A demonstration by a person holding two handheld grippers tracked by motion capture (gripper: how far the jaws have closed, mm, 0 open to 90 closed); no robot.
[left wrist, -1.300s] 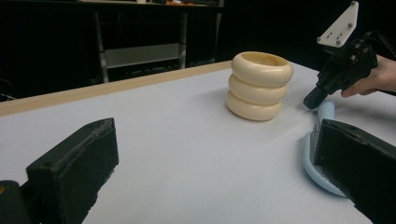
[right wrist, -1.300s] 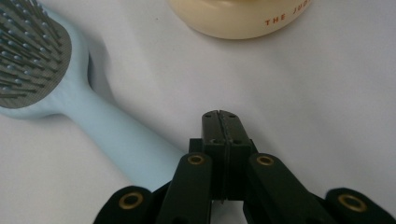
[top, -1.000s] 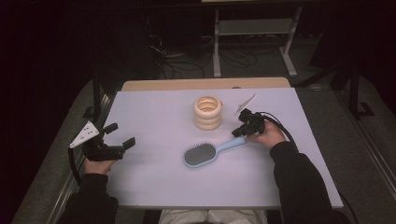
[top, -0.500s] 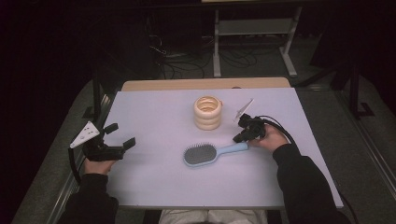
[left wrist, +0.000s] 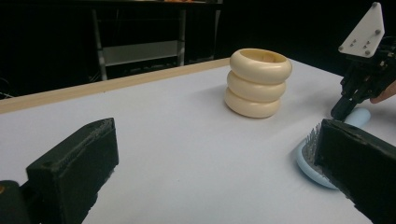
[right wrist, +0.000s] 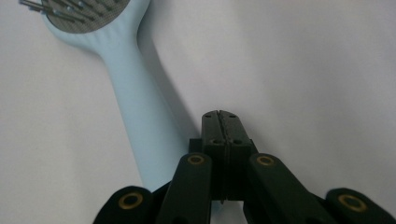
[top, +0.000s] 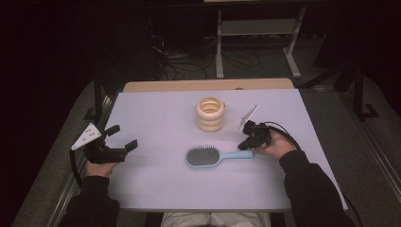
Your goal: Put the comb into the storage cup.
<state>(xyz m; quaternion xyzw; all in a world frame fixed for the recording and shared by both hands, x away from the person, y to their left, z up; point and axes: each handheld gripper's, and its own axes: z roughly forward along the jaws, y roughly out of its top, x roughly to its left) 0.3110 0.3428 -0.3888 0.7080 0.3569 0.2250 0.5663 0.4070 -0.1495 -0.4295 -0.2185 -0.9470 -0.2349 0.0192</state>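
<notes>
Hovering beside hairbrush (right wrist: 140,116) handle, right gripper (right wrist: 221,122) (jaws pressed together), left gripper (top: 122,137) spread.

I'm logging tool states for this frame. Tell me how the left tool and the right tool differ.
The left tool has its jaws spread wide; the right tool has its jaws pressed together with nothing between them. The left tool is held near the table's left edge, away from any object; the right tool sits beside the handle of the blue hairbrush. Both are black, hand-held, and carry a grey triangular plate.
</notes>
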